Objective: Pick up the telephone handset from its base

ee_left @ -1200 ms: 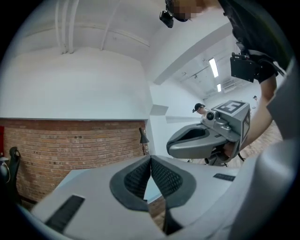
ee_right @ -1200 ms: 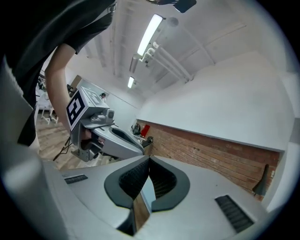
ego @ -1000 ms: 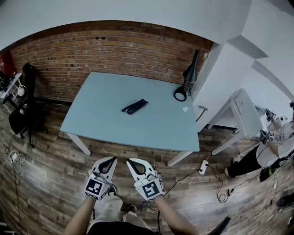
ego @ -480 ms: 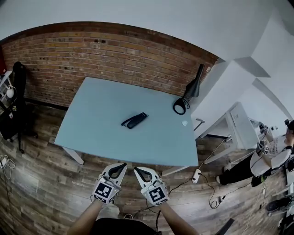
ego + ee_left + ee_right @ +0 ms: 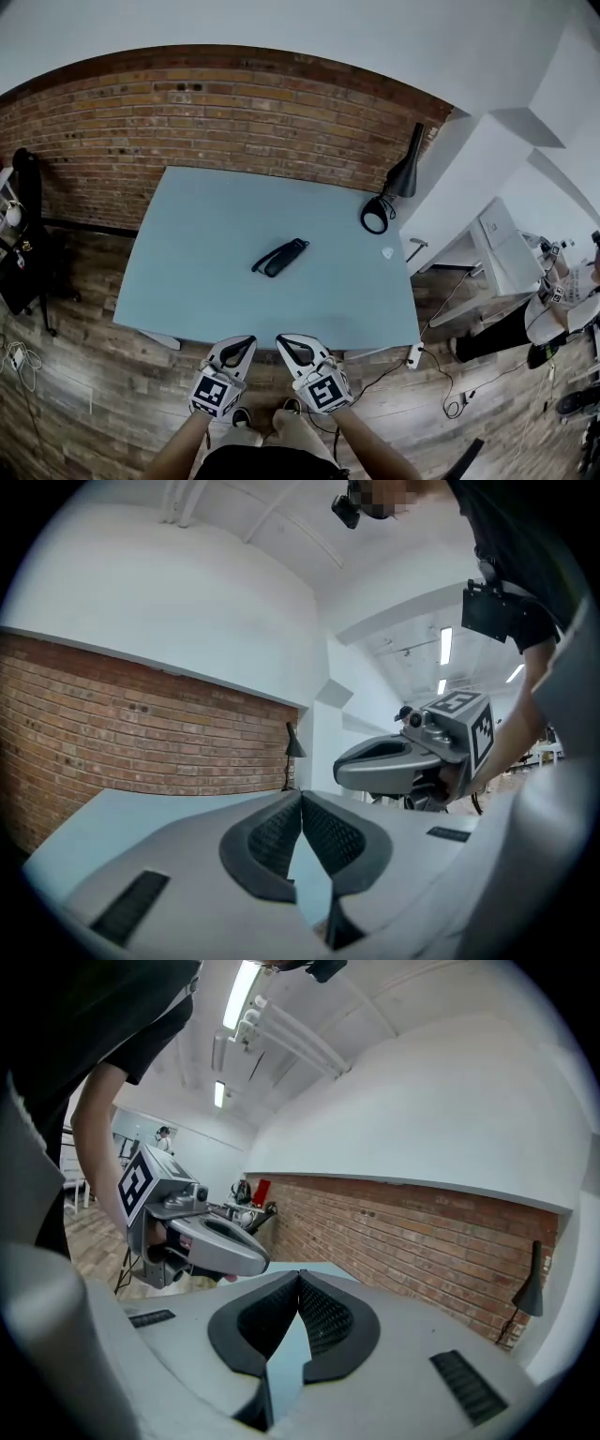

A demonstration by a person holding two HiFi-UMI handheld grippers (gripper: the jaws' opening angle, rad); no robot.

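The pale bench [image 5: 211,234] stands against the brick wall [image 5: 234,112], with a black lamp [image 5: 392,187] at its far right corner. Both claws hang just short of the near edge, side by side and pointing roughly level. The left claw [image 5: 241,343] has its pads pressed together on nothing. The right claw [image 5: 287,343] is likewise pinched closed and empty.

The telephone handset [image 5: 280,258] lies near the middle of the bench, aslant, well apart from both claws. From here the dark shape is too small to tell the handset from its base.

The step in hand looks like the approach. To do it well, one claw, probably the right, should spread its jaws before it gets there. It should turn so the jaws straddle the handset across its narrow width, around the middle of its length. Lifting straight up should clear the cradle, and the other claw could steady the base if it drags along.
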